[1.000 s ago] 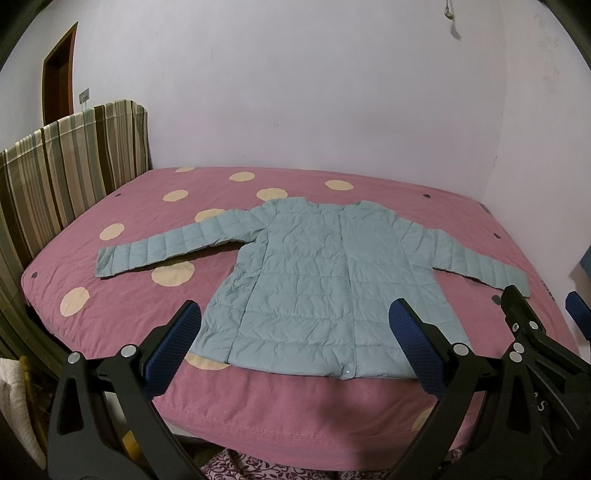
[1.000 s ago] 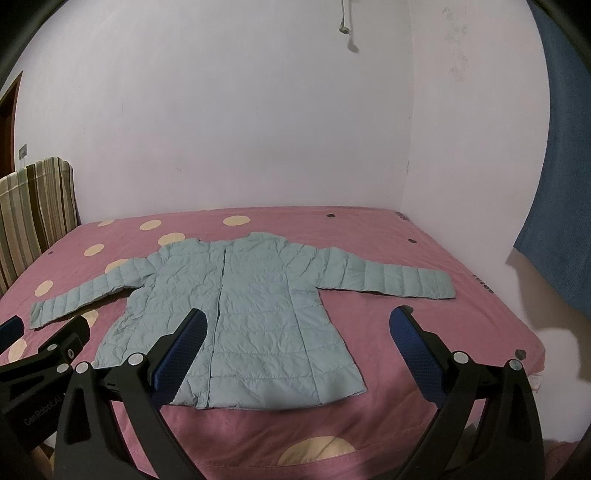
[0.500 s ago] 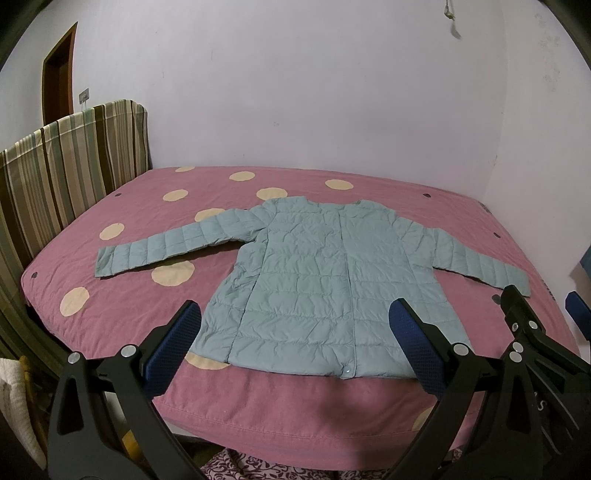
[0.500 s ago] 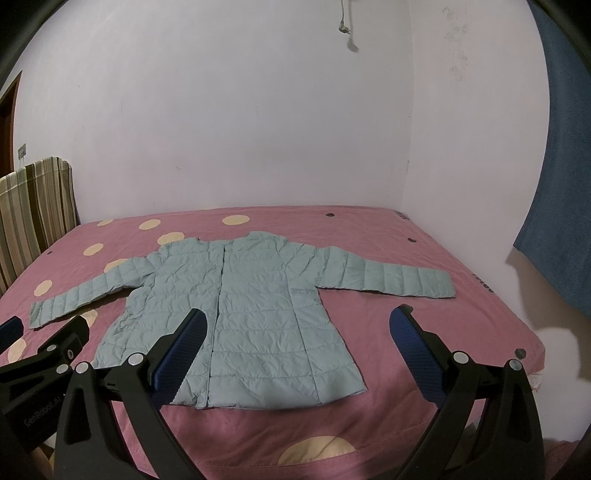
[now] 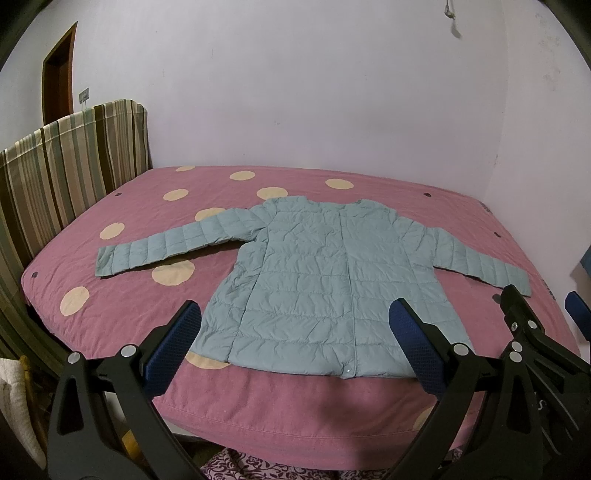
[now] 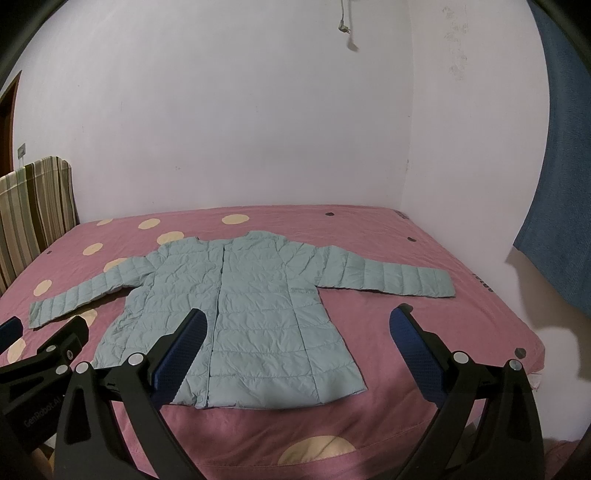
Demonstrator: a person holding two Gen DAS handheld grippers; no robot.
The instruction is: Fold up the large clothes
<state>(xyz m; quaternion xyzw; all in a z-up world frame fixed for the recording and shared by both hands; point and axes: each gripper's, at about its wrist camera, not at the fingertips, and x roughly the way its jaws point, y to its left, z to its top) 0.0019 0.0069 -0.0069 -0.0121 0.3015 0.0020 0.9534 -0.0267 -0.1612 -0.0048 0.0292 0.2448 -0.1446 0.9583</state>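
Here we are at the foot of the bed (image 5: pixel 110 258), and the jacket (image 5: pixel 314 280) lies flat on the pink spotted cover, front side up, collar toward the far wall, hem near the close edge. Both sleeves are spread wide: one sleeve (image 5: pixel 166 245) reaches out toward the striped headboard (image 5: pixel 66 166), the other (image 6: pixel 391 278) stretches toward the blue curtain (image 6: pixel 561 184) on the opposite side. A closed front seam runs straight down the middle, with a small snap (image 5: pixel 348 370) showing at the hem.

The left gripper (image 5: pixel 295 347) hangs above the near edge of the bed, fingers (image 5: pixel 177 343) spread wide apart with nothing between them; through the gap you look straight at the hem. It touches no cloth.

The right gripper (image 6: pixel 295 347) sits just beside it, also above the near edge, fingers (image 6: pixel 417 354) likewise wide apart and holding nothing. Through its gap: the lower right part of the jacket and bare pink cover. In the left view the right gripper's black frame pokes in at the lower right; in the right view the left one shows at the lower left, so the two are side by side, close, not touching the jacket.

A cord with a plug (image 6: pixel 343 27) dangles on the white wall high above.
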